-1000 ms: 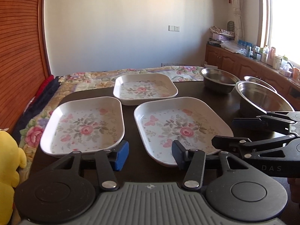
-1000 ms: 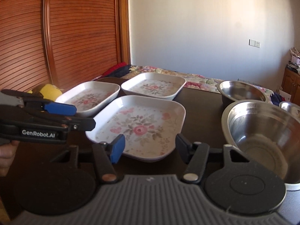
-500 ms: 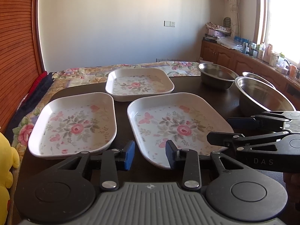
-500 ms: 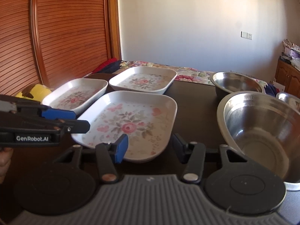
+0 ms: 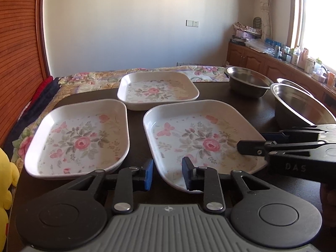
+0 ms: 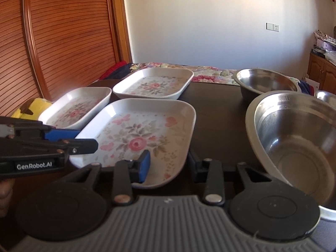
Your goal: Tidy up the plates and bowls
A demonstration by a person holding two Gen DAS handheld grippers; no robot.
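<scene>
Dark table (image 5: pixel 214 92) holds three floral plates and, to the right, steel bowls. Both grippers work the same near plate (image 5: pixel 201 134), the largest. Left gripper (image 5: pixel 167 173) straddles the plate's near-left rim: one finger outside and below the edge, the other over the inside face. Its jaws are closing, rim between them; I cannot tell if the pads press yet. Right gripper (image 6: pixel 168 164) does likewise at the near-right corner of the near plate (image 6: pixel 142 134), blue pad inside the dish, dark pad outside; jaws also closing, with a gap visible on the outer side. Judgement: two holds on one edge because the plate is wide and shallow, and a single pinch would let it tip. The second plate (image 5: pixel 82 136) lies just beside it to the left, the third plate (image 5: pixel 157 90) behind, none stacked. Large bowl (image 6: pixel 294 145) sits close to the right gripper; two smaller bowls stand farther back. Nesting not yet begun. Yellow toy (image 5: pixel 5 180) at the table's left edge, clear of the work.
</scene>
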